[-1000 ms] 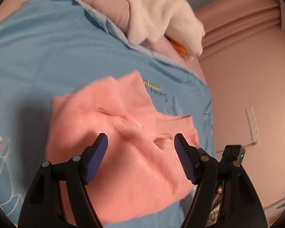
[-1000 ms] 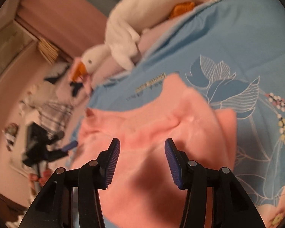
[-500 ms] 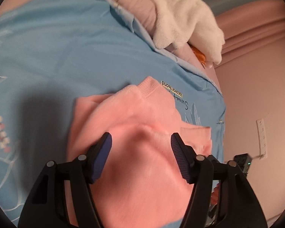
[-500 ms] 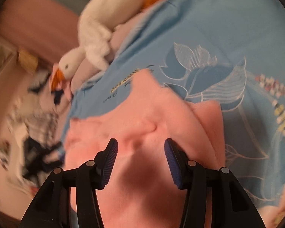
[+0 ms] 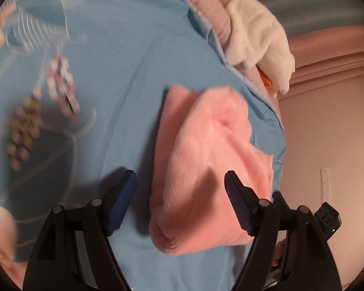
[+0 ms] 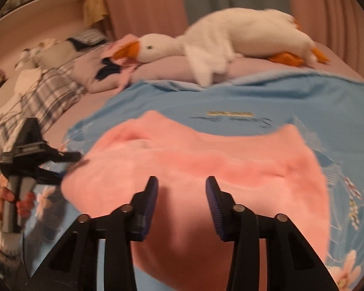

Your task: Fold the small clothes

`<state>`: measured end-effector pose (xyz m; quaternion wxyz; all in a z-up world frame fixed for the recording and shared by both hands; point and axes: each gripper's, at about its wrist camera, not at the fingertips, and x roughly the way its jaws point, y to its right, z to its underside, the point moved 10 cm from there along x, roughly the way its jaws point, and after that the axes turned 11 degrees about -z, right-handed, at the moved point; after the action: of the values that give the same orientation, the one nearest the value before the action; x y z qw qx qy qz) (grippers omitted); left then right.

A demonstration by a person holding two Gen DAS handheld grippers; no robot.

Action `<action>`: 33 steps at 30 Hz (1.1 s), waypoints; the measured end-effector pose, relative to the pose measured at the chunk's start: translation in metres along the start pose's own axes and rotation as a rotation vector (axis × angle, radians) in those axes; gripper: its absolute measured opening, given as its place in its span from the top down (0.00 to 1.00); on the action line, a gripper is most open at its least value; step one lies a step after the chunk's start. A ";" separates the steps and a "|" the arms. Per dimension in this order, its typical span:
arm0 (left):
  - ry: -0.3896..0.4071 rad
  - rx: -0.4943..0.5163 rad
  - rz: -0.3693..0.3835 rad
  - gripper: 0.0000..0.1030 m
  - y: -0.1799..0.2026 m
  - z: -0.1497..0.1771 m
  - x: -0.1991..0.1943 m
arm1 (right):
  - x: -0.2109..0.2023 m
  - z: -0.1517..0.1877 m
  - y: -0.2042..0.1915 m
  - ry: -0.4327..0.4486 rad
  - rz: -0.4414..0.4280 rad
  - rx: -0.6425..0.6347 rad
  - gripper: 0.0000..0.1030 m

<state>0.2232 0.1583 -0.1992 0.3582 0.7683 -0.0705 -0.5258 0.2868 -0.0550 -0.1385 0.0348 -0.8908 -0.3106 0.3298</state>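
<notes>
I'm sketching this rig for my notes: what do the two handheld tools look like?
Both the left tool and right tool are matte black, with angular linkage arms, silver pivot pins and ribbed dark-blue finger pads. The left one has a grey handle and a white knit cuff at the wrist.

This is a home bedroom: a bed under a blue floral sheet [image 6: 303, 101], a plush white goose [image 6: 230, 36] against plaid pillows [image 6: 43, 92], and pink curtains [image 6: 145, 4] behind.

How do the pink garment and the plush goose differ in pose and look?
The pink garment lies flat and folded on the blue sheet, close under the right gripper; the plush goose is white, bulky, stretched out on the mauve bedding behind. Both are soft and ungripped.
</notes>
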 end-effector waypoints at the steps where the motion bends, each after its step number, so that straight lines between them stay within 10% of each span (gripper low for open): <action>1: -0.018 -0.003 0.011 0.27 0.003 0.003 0.004 | 0.006 -0.001 -0.007 -0.003 -0.009 -0.016 0.62; 15: -0.108 -0.001 0.138 0.20 0.051 -0.003 0.049 | 0.053 0.038 -0.009 -0.149 -0.071 0.053 0.68; 23: -0.071 0.039 0.056 0.61 0.047 -0.005 0.050 | 0.033 0.004 -0.017 -0.095 -0.081 0.023 0.68; 33: 0.096 0.322 -0.098 0.69 0.106 -0.007 0.019 | 0.098 0.019 0.002 -0.211 -0.075 0.182 0.95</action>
<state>0.2654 0.0748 -0.1462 0.2074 0.8424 -0.0994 -0.4874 0.3343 -0.0030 -0.2091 0.0949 -0.8321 -0.3145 0.4469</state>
